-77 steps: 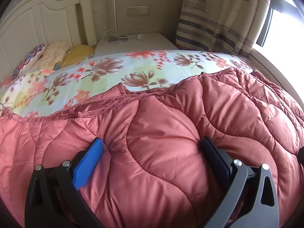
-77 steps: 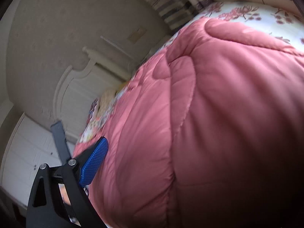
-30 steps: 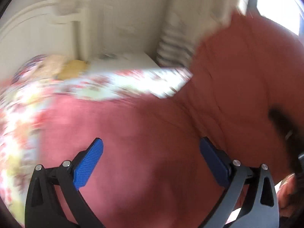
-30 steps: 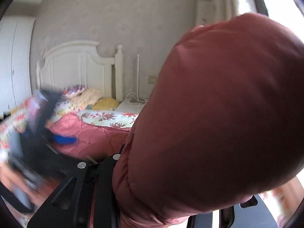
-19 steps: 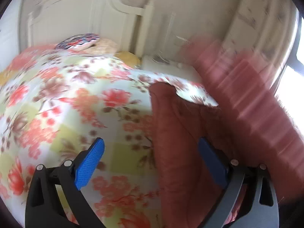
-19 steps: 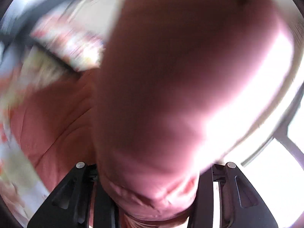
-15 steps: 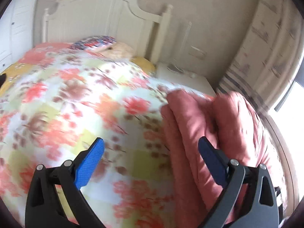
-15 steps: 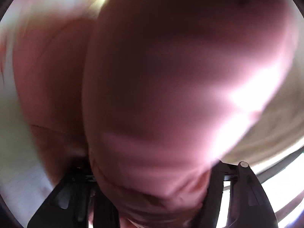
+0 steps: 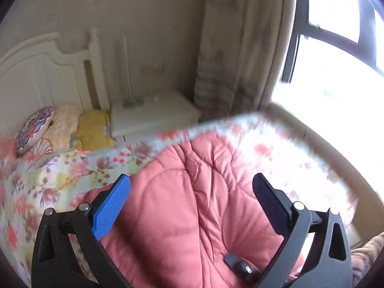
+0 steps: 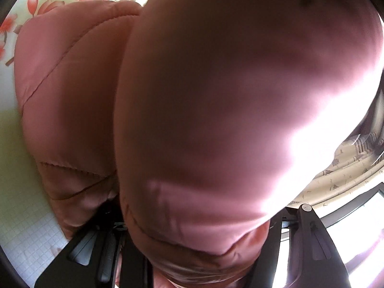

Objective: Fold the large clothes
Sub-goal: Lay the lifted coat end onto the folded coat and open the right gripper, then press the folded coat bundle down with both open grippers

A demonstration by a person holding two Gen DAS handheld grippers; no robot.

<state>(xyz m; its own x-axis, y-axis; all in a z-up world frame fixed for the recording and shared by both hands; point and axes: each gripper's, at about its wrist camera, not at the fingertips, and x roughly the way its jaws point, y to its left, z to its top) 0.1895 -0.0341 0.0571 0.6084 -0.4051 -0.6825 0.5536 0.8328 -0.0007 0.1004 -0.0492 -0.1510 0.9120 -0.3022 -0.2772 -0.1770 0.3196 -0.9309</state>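
A pink quilted padded coat [image 9: 192, 204] lies bunched on the flowered bedspread [image 9: 48, 180]. My left gripper [image 9: 192, 199] hangs above it, jaws wide apart and empty, its blue pad [image 9: 110, 206] over the coat's left edge. In the right wrist view a thick fold of the same coat [image 10: 240, 96] fills the frame. My right gripper [image 10: 199, 252] is shut on that fold, with its fingers mostly hidden under the fabric. The other gripper's tip [image 9: 240, 264] pokes out on the coat at the bottom of the left wrist view.
A white headboard [image 9: 48, 72] and pillows [image 9: 60, 129] stand at the far left. A white nightstand [image 9: 151, 117] sits beside the bed. A striped curtain [image 9: 228, 60] and a bright window [image 9: 336, 72] are on the right.
My right gripper has carried the fold of coat across and down over the rest of the coat. My left gripper has swung right from over the bedspread to above the coat, still open.
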